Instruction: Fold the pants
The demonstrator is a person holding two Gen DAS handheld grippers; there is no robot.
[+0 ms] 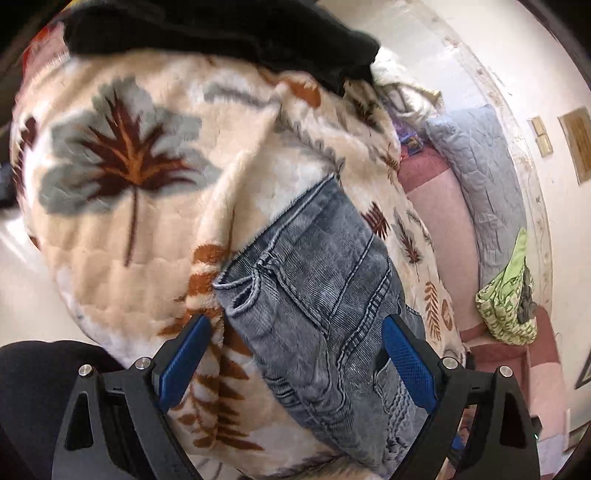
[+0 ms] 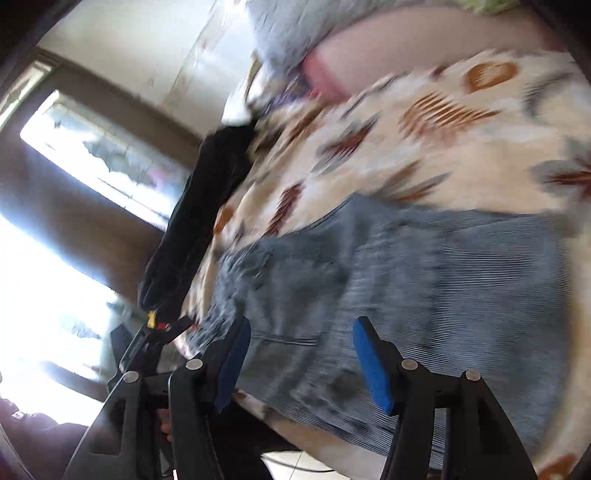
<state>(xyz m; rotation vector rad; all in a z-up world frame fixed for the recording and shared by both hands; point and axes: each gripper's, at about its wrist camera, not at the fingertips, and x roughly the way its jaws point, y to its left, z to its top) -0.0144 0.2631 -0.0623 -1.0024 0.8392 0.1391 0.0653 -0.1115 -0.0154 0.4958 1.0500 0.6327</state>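
Folded grey-blue jeans [image 1: 325, 295] lie on a bed covered by a cream blanket [image 1: 122, 221] printed with brown and grey leaves.

In the left wrist view, the left claw [image 1: 295, 354] hovers over the near end of the jeans, its blue pads spread wide and gripping nothing. The denim runs between the pads and away toward 12 o'clock, tipped slightly to 11, so its long axis nearly follows the claw's own line. The hem end, with an open cuff, sits at about 11 o'clock just past the left pad.

In the right wrist view, heavily blurred, the right claw [image 2: 301, 363] is also released, jaws apart with only air between them. The jeans [image 2: 424, 288] spread below it and out toward 2 o'clock, a broad band lying crosswise.

Both claws are close above the denim. I judge the left to be the better lined up for a pinch on the near edge; I cannot tell which is nearer.

Around them: a black garment [image 1: 229, 33] is heaped at 12 o'clock on the far side of the blanket, well apart from the jeans. A quilted grey pillow [image 1: 480, 177] and a green patterned cloth [image 1: 509, 295] lie off at 2 and 3 o'clock. Nothing rests on the jeans or blocks the way to them.
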